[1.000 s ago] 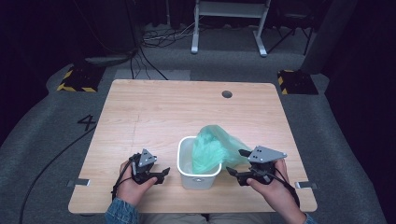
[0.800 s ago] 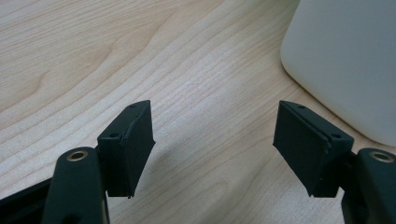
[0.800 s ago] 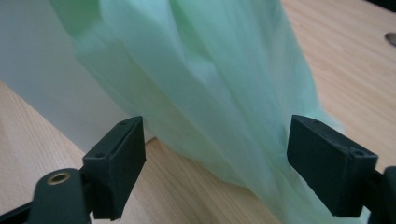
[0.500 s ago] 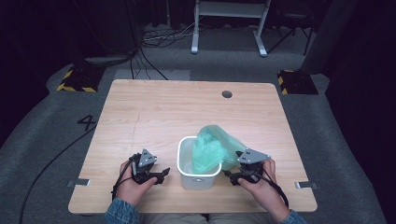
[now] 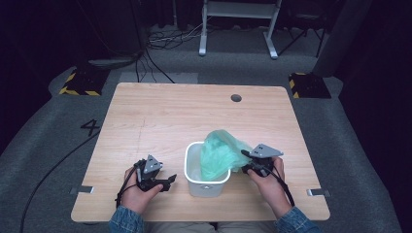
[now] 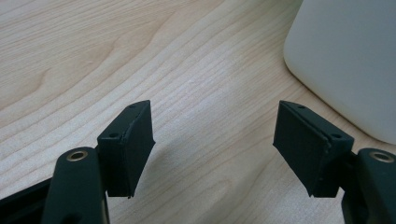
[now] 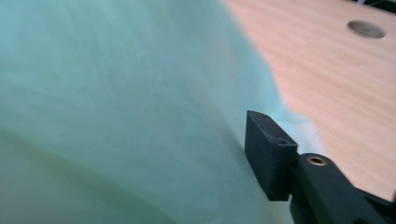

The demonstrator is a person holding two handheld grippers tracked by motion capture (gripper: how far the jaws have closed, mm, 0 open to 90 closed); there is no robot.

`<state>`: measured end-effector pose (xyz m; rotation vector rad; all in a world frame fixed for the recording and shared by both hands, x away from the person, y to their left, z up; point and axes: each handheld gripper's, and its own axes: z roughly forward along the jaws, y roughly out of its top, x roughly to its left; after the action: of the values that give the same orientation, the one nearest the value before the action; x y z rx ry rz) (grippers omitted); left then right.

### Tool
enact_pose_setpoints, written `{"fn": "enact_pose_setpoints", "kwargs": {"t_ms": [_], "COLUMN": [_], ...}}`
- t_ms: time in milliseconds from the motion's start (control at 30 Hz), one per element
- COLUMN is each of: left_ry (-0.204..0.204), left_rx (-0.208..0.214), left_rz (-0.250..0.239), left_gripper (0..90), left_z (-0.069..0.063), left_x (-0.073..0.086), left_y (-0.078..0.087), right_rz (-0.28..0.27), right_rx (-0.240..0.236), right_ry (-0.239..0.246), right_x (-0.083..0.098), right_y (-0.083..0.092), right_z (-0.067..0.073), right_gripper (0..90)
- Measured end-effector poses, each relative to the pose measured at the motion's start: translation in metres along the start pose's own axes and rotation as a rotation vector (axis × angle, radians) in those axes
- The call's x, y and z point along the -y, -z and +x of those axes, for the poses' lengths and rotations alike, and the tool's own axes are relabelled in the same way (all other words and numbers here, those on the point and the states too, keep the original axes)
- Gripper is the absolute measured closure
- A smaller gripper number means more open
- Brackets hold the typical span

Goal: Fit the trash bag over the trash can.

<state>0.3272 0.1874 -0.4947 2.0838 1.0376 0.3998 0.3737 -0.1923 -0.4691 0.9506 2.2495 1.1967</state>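
A white bin (image 5: 208, 187) stands near the table's front edge, and a pale green plastic bag (image 5: 221, 153) billows out of it toward the right. My right gripper (image 5: 247, 160) is at the bag's right side. Its jaws have just been closing with the bag's film (image 7: 116, 93) between them. One pad (image 7: 266, 154) stands well off centre against the film and the other is hidden behind it. My left gripper (image 5: 169, 181) rests low over the wood left of the bin (image 6: 345, 56). It is open (image 6: 212, 140) with nothing between its jaws.
The wooden table (image 5: 160, 121) stretches bare behind the bin, with a round cable hole (image 5: 236, 98) at the back right. Beyond the table, grey floor holds cables, a white frame stand (image 5: 238, 19) and yellow-black striped blocks (image 5: 77, 82).
My right gripper has come down and to the left, closer to the bag and the bin's right rim. The left gripper has kept still.
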Motion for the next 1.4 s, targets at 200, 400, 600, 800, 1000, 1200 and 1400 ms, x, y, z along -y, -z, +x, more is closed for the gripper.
{"fn": "enact_pose_setpoints", "kwargs": {"t_ms": [200,400,600,800,1000,1200,1400], "left_ry": [0.001,0.001,0.003,0.01,0.004,0.007,0.006], "left_rx": [0.001,0.002,-0.002,0.003,0.0,0.003,0.004], "left_rz": [-0.001,0.0,-0.005,-0.006,-0.004,-0.006,-0.005], "left_gripper": [28.5,28.5,28.5,28.4,28.5,28.5,28.4], "left_z": [0.0,0.0,0.0,0.0,0.0,0.0,0.0], "left_x": [0.0,0.0,0.0,0.0,0.0,0.0,0.0], "left_y": [0.0,0.0,0.0,0.0,0.0,0.0,0.001], "right_rz": [-0.081,-0.156,-0.209,-0.261,-0.293,-0.269,-0.19], "right_rx": [0.037,0.041,0.032,0.009,-0.023,-0.077,-0.107], "right_ry": [-0.006,0.025,0.07,0.109,0.165,0.235,0.275], "right_x": [-0.019,-0.04,-0.06,-0.079,-0.092,-0.095,-0.086], "right_y": [0.014,0.029,0.041,0.053,0.061,0.059,0.048], "right_z": [-0.01,-0.009,0.0,0.01,0.027,0.047,0.057], "right_gripper": [53.5,51.3,49.0,48.6,46.2,45.8,43.3]}}
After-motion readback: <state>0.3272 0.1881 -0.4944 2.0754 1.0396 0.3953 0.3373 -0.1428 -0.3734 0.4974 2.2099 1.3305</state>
